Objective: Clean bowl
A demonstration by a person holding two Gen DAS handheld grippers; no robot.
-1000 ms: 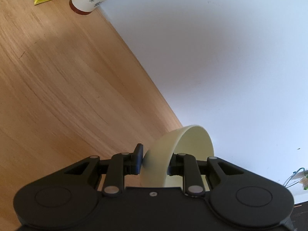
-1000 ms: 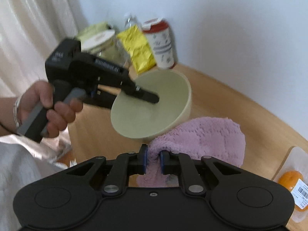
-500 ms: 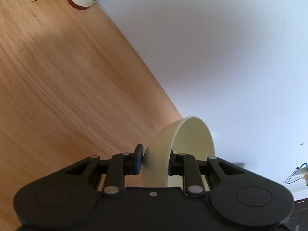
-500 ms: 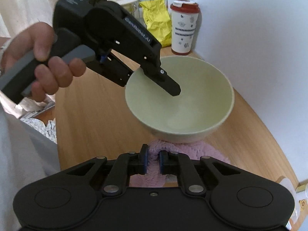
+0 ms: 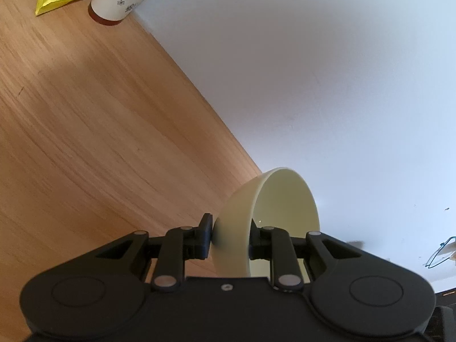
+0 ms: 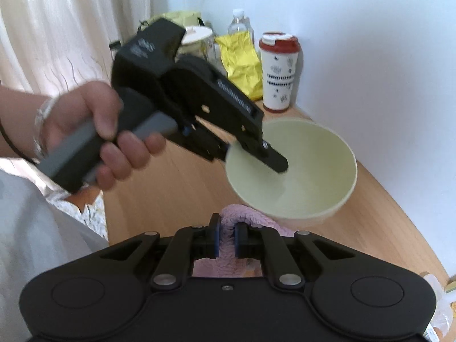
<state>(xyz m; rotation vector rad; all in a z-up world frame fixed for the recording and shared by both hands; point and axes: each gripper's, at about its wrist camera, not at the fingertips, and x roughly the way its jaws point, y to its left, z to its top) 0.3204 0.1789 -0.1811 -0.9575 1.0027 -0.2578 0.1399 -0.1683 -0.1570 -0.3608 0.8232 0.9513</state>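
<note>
Up close, the left tongs (image 5: 229,235) pinch the wall of the pale green bowl (image 6: 299,171), one finger inside and one outside, holding it tilted above the wooden table (image 5: 85,128). The right tongs (image 6: 226,240) are pressed together on a pink cloth (image 6: 242,216) just under the bowl's near side. A patterned cup (image 6: 279,71) and yellow bag (image 6: 242,62) stand by the table's far edge against the wall.
</note>
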